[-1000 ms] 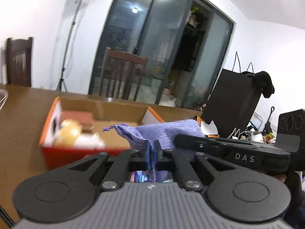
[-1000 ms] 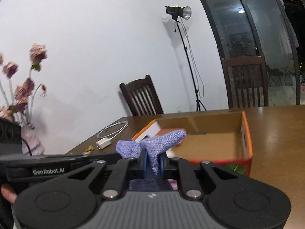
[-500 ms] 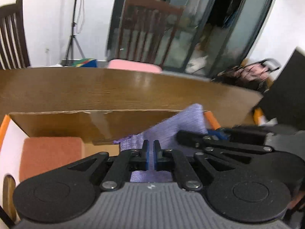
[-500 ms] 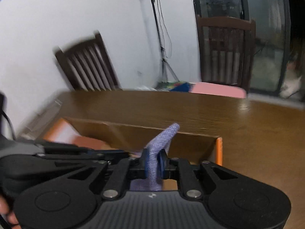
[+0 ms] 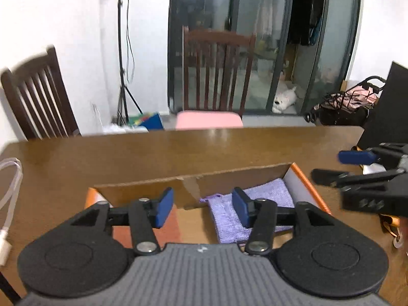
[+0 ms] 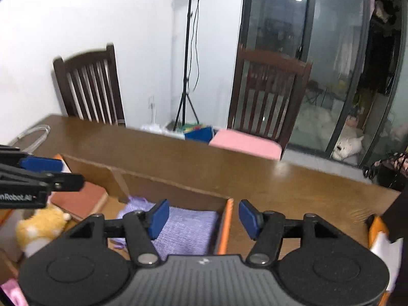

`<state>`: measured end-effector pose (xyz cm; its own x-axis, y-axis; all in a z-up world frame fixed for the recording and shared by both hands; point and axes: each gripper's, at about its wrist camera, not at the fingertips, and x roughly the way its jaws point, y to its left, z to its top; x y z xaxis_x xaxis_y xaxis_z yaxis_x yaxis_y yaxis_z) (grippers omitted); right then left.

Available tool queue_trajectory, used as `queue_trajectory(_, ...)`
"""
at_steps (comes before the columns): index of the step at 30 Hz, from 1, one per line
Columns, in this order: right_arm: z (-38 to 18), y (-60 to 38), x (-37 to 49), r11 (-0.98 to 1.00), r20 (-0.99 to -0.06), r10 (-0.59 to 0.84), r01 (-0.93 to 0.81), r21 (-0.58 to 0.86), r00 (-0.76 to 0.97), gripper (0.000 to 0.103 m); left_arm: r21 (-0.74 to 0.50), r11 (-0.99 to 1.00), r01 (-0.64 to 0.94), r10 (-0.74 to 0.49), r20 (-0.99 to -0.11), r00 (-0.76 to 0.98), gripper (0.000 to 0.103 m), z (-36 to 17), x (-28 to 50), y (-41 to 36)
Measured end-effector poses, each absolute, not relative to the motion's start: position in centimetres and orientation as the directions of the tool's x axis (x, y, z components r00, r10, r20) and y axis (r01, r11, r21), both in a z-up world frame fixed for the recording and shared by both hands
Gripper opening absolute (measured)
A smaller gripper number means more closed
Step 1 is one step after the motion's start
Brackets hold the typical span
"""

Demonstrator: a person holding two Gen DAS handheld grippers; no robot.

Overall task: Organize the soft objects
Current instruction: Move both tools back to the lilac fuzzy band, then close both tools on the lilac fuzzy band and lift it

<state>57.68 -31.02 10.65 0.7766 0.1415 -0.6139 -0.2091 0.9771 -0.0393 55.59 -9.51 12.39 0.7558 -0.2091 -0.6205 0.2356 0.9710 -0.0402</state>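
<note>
A purple knitted cloth [image 5: 270,193] lies flat in the right end of an orange-rimmed cardboard box [image 5: 237,176]. My left gripper [image 5: 202,210] hovers over the box, its jaws opening, and nothing is pinched between the blue pads. The cloth [image 6: 188,227] also shows under my right gripper [image 6: 204,219], whose jaws are opening astride the box's orange side wall [image 6: 225,225] without gripping it. A yellow plush toy [image 6: 40,224] and a red-brown block [image 6: 79,199] sit further left in the box. Each gripper shows in the other's view: right gripper [image 5: 341,167], left gripper [image 6: 58,171].
The box stands on a brown wooden table [image 5: 178,150]. A white cable [image 5: 10,178] lies at its left edge and a black bag [image 5: 387,107] stands at the right. Two dark wooden chairs [image 6: 91,84], one with a pink cushion [image 6: 244,144], line the far side.
Both grippers were shut on the purple cloth and carried it over the box. Now both have opened and the cloth lies flat in the box's right end.
</note>
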Motion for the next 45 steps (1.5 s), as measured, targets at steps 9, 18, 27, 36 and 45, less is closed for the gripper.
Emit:
queue_trajectory(9, 16.0, -33.8, 44.4, 0.966, -0.445, 0.231, -0.259, -0.003, 0.865, 0.08, 0.014, 0.96, 0.28, -0.246, -0.438, 0.865, 0.094, 15.6, 39.6, -7.6)
queue_trajectory(18, 12.4, -33.7, 27.9, 0.938, -0.314, 0.338, -0.345, 0.035, 0.887, 0.09, 0.107, 0.957, 0.27, -0.232, -0.278, 0.932, 0.103, 11.5, 23.0, -6.0)
queue_trajectory(27, 3.9, -31.7, 19.3, 0.898, -0.436, 0.439, -0.407, 0.17, 0.786, 0.091, -0.034, 0.946, 0.322, -0.308, -0.399, 0.863, 0.103, 4.7, 17.1, -2.5)
queue_trajectory(36, -0.2, -28.0, 21.6, 0.824, -0.438, 0.552, -0.383, 0.418, 0.709, 0.071, -0.287, 0.931, 0.224, -0.339, -0.455, 0.824, 0.083, 2.0, 23.1, -0.9)
queue_trajectory(45, -3.3, -27.0, 24.9, 0.79, -0.479, 0.577, -0.302, 0.534, 0.661, 0.034, -0.393, 0.882, 0.26, -0.446, -0.518, 0.73, 0.029, -0.4, 24.1, -0.5)
